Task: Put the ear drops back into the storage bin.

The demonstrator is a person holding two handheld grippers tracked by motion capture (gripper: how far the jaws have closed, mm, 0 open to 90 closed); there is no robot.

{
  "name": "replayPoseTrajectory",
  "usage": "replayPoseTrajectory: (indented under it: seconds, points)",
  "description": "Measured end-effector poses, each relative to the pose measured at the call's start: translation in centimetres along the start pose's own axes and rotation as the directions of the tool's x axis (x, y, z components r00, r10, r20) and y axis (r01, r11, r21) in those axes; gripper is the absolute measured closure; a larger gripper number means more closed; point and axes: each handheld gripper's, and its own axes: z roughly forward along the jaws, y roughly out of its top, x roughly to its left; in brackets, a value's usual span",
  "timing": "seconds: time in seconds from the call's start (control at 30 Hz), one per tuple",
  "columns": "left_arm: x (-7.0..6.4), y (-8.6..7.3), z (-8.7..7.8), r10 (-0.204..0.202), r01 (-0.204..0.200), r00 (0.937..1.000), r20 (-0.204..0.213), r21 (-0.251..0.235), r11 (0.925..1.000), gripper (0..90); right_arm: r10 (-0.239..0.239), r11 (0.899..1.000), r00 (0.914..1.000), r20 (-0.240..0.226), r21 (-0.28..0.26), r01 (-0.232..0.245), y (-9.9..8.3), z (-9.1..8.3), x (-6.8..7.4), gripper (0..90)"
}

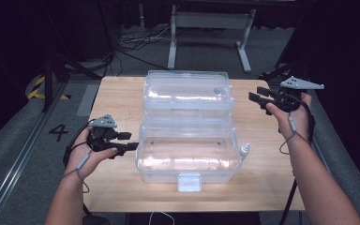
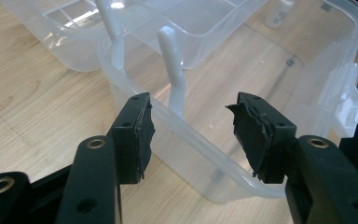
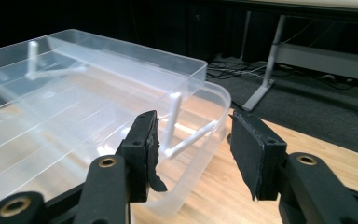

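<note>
Clear plastic box: light, stiff, slippery; best pinched at rim, nine o'clock. Left gripper open there; right gripper open, two o'clock.

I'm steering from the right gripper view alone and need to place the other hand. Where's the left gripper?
Observer: The left gripper is at the left end of the clear box, at its near, lower part.
Operator: Is it gripping the box?
Observer: No. Its jaws stand open, one on each side of the box's edge.
Operator: Anything loose near the box?
Observer: A small white bottle stands on the table by the box's right end.
</note>
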Motion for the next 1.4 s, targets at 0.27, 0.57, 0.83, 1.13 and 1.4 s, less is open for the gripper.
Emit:
replayPoseTrajectory:
  seconds: [0.27, 0.57, 0.83, 1.13, 1.4]
  points:
    - [0.2, -0.5, -0.4, -0.021, 0.021, 0.9998, -0.002, -0.005, 0.9998, 46.5, -0.048, 0.995, 0.9968, -0.064, 0.089, 0.054, -0.1, -0.8, 1.0, 52.6]
    - [0.2, -0.9, -0.7, -0.035, 0.035, 0.9993, 0.011, -0.009, 0.9993, 46.4, -0.078, 0.982, 0.9896, -0.121, 0.160, 0.097, -0.2, -1.2, 1.6, 51.3]
    - [0.3, -1.6, -1.0, -0.068, 0.068, 0.9976, -0.007, -0.002, 0.9977, 45.9, -0.152, 0.930, 0.9724, -0.177, 0.308, 0.202, 0.0, -0.8, 2.4, 55.1]
    - [0.5, -1.9, -1.2, -0.073, 0.073, 0.9972, -0.014, 0.002, 0.9973, 45.9, -0.190, 0.857, 0.9596, -0.207, 0.442, 0.265, -0.3, 0.2, 3.2, 55.3]
    - [0.7, -2.0, -1.2, -0.085, 0.085, 0.9963, -0.014, 0.004, 0.9964, 45.8, -0.215, 0.773, 0.9413, -0.260, 0.543, 0.327, -0.6, 1.2, 4.0, 55.5]
